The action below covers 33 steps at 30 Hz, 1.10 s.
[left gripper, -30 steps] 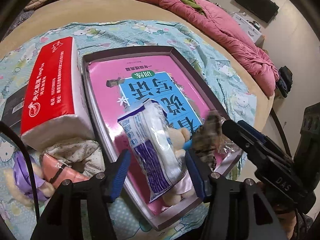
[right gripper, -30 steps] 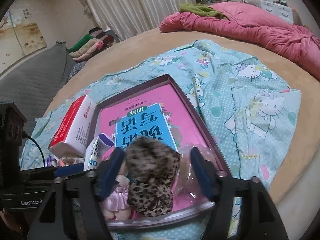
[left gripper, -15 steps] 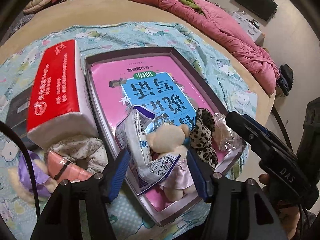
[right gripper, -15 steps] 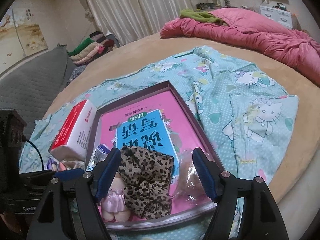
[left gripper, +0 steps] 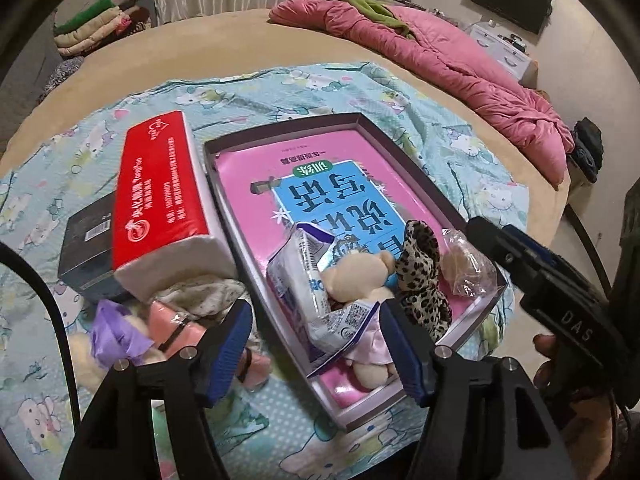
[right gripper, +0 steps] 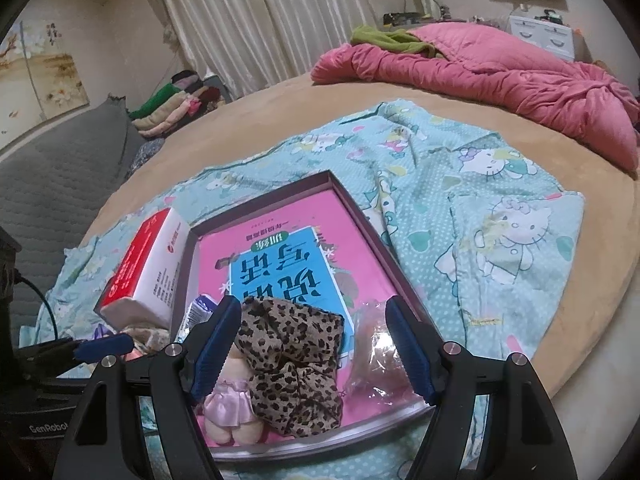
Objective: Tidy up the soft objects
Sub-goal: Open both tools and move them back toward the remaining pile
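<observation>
We are holding the right gripper just above the near end of the shallow box, its blue pads spread wide with nothing between them. The leopard-print cloth is lying below and between those pads, draped inside the box beside a plush doll in a pink skirt on its left and a crinkled clear bag on its right. We cannot tell whether the pads are touching the cloth.

Our left gripper is also standing open and empty, hovering over the box's near-left corner. Ahead of it the blue-and-white wipes packet is leaning against the doll, with the leopard cloth just to the right. Outside the box, just beside its left wall, a red tissue pack is lying over a black box, and a patterned cloth, a pink pouch and a purple-dressed toy are bunching near our left pad.

A pink booklet with a blue panel is lining the box floor. The box is sitting on a teal cartoon-cat blanket spread over a round tan bed; a pink quilt is heaped at the far side, with pale curtains behind.
</observation>
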### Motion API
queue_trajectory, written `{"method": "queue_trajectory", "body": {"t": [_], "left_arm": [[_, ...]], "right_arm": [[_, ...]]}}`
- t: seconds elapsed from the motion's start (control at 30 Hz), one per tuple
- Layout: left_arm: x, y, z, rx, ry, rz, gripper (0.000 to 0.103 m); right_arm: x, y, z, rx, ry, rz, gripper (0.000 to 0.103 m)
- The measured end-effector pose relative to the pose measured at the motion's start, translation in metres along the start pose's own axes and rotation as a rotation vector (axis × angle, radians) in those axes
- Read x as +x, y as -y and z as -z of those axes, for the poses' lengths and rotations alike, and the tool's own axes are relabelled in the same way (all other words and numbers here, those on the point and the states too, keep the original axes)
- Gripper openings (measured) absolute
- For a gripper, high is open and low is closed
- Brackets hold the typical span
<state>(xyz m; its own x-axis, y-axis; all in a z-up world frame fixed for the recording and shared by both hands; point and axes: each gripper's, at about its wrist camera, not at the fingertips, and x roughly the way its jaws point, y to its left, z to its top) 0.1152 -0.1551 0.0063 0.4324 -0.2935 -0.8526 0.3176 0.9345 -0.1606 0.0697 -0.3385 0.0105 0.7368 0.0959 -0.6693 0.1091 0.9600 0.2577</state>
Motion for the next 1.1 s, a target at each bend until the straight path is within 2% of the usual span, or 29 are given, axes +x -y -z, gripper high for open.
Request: {"method": "queue_trajectory", "body": {"t": [0.17,0.7,1.1], "left_arm": [[-0.007,-0.005,0.004,-0.004,0.008,-0.010,0.068],[-0.036,-0.023,0.015,-0.041,0.049,-0.031,0.076],[-0.075,-0.068,0.021,-0.132,0.099,-0.061,0.077]], "right_arm": [[-0.011,-0.003,-0.003,0.010,0.035,-0.002,0.076],[-0.033,-0.035,0.001,-0.058,0.068,0.036,0.076],[-0.052,-0.066,-0.001,-0.099,0.081,-0.007,0.076]]}}
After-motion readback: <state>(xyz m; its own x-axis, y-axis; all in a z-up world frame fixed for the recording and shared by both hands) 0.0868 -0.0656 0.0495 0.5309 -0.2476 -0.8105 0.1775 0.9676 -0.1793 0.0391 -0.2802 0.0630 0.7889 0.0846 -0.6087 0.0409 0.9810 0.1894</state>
